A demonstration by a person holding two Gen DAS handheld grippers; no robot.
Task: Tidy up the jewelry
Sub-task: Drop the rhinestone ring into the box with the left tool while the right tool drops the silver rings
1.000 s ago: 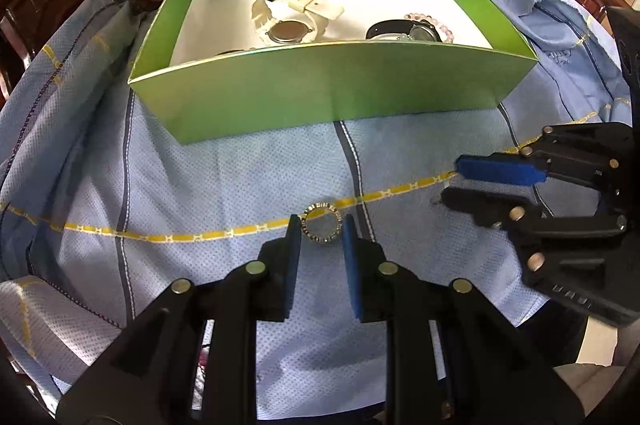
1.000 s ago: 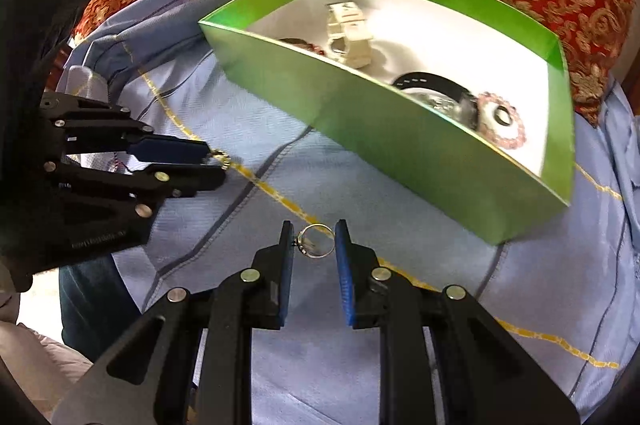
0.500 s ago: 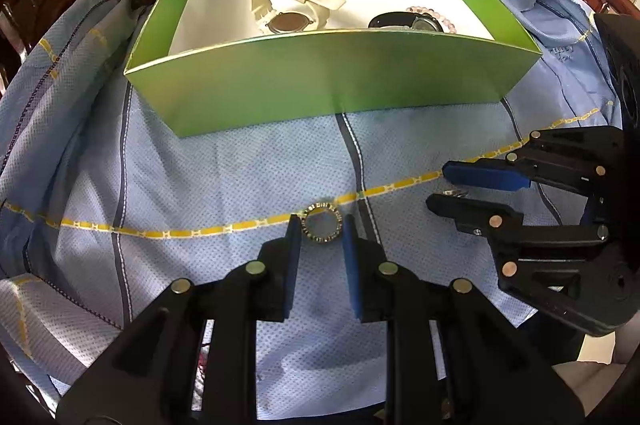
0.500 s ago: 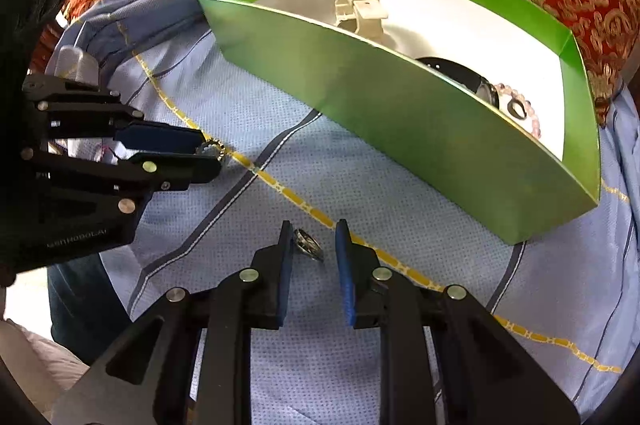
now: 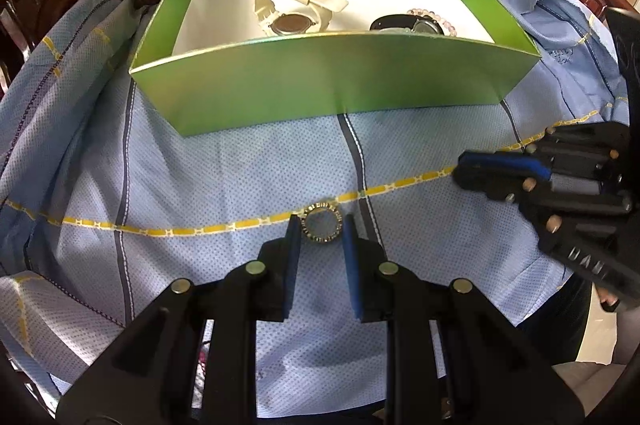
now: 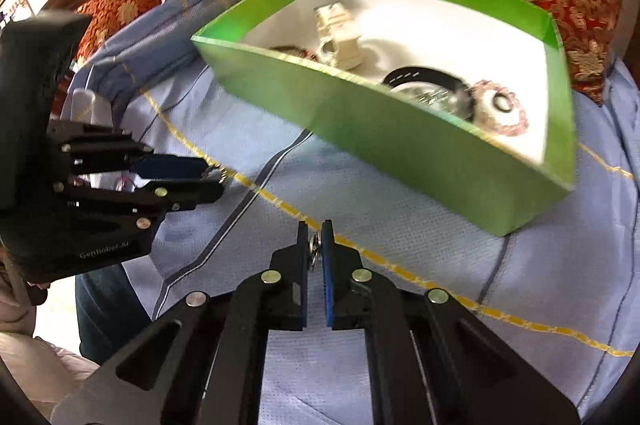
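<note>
Right tongs (image 6: 315,245) clenching thin silver ring (image 6: 315,252), ready for lifting into green cardboard box (image 6: 400,145) ahead. Left tongs (image 5: 320,231) standing released, straddling studded gold ring (image 5: 321,224); squeezing needed next.

Both views were bright, lit by daylight — windows blew out white at the upper left of the right wrist view. Fisheye curvature bent every edge, with dark vignetting in the corners. The left wrist view was sharp; ahead of the right tool (image 6: 315,239), the green box (image 6: 400,141) smeared with motion blur — its near wall carried a soft sheen.
</note>
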